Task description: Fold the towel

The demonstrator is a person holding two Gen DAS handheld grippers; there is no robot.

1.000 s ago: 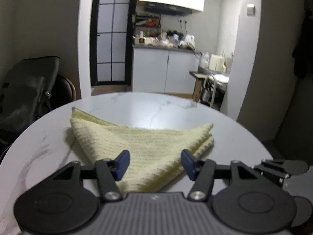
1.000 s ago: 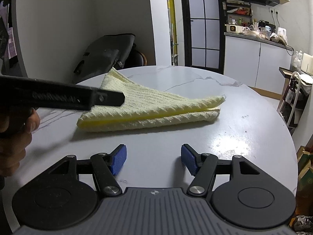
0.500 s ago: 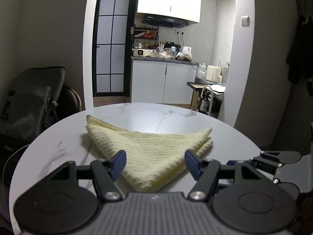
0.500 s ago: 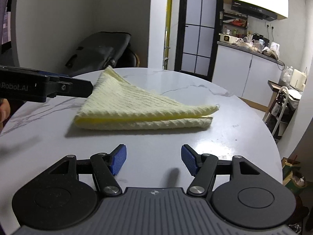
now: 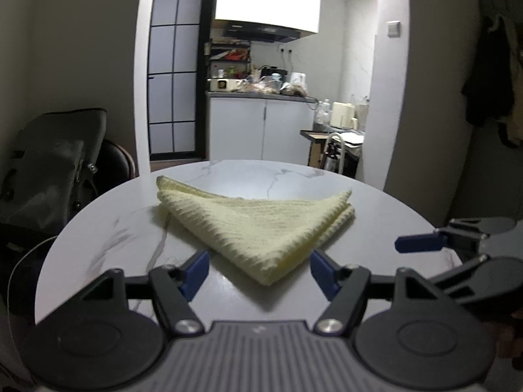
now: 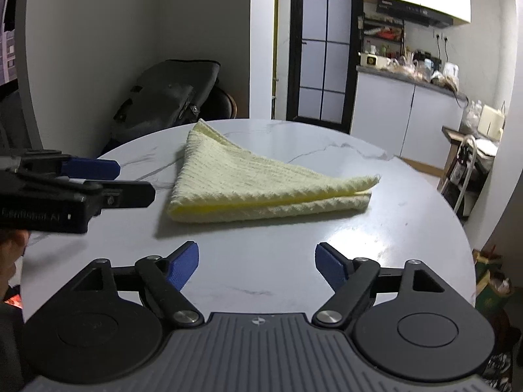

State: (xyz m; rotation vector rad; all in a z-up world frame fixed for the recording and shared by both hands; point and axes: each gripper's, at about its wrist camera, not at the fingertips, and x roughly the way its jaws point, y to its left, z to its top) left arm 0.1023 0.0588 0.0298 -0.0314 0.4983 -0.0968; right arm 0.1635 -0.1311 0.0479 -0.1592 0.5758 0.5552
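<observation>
A pale yellow waffle-knit towel [image 5: 258,225] lies folded into a layered triangle on the round white marble table [image 5: 108,238]. In the right wrist view the same towel [image 6: 248,186] shows its doubled edge toward me. My left gripper [image 5: 260,269] is open, held just short of the towel's near corner, with nothing between its blue pads. My right gripper [image 6: 256,263] is open too, over bare table in front of the towel. Each gripper shows in the other's view: the right gripper [image 5: 421,243] at the right edge, the left gripper [image 6: 94,170] at the left.
A dark bag [image 6: 166,98] rests on a chair behind the table's far left side. A kitchen counter [image 5: 261,96] with clutter and white cabinets stands beyond a glass-panel door [image 6: 323,42]. A small side table [image 5: 336,143] is at the right. The table edge [image 6: 457,228] curves off near right.
Both grippers have drawn back and risen from the towel, which now sits farther off in both views. The towel itself has not moved. Both stay open.
</observation>
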